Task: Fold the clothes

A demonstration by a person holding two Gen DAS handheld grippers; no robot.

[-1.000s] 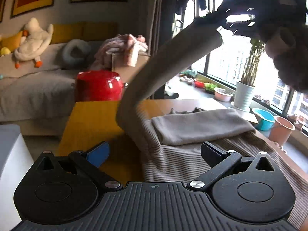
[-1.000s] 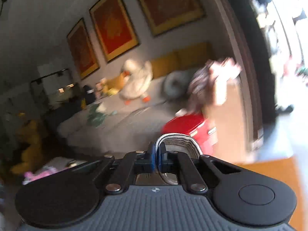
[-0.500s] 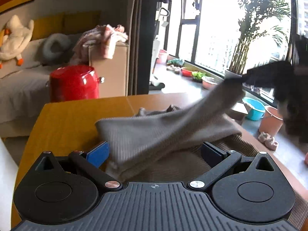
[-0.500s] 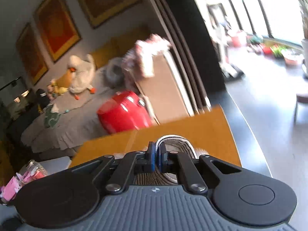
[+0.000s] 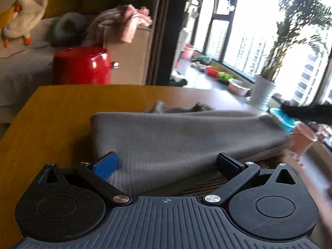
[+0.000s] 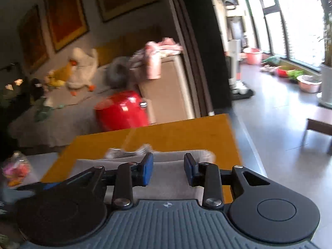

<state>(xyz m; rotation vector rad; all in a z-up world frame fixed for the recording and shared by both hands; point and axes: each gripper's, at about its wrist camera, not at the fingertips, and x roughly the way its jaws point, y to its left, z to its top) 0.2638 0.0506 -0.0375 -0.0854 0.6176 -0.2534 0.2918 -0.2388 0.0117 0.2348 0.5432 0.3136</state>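
A grey-beige ribbed garment (image 5: 178, 139) lies folded over itself on the yellow wooden table (image 5: 51, 112); its sleeve lies flat across the body. My left gripper (image 5: 166, 164) is open and empty, fingers spread just above the garment's near edge. My right gripper (image 6: 168, 167) is open over the garment's other end (image 6: 168, 184), with the striped cuff (image 6: 205, 155) lying just past its fingertips. The right gripper shows as a dark shape at the right edge of the left wrist view (image 5: 309, 112).
A red pot-shaped stool (image 5: 81, 66) stands beyond the table's far edge, with a sofa (image 5: 25, 62) and a beige box draped with pink clothes (image 5: 124, 22) behind. Plant pots and basins (image 5: 261, 95) line the window at right. A low bench (image 6: 319, 124) stands on the floor to the right.
The right gripper carried the sleeve down across the garment and let go; its jaws went from shut to open. The sleeve now lies flat. The left gripper stayed open.
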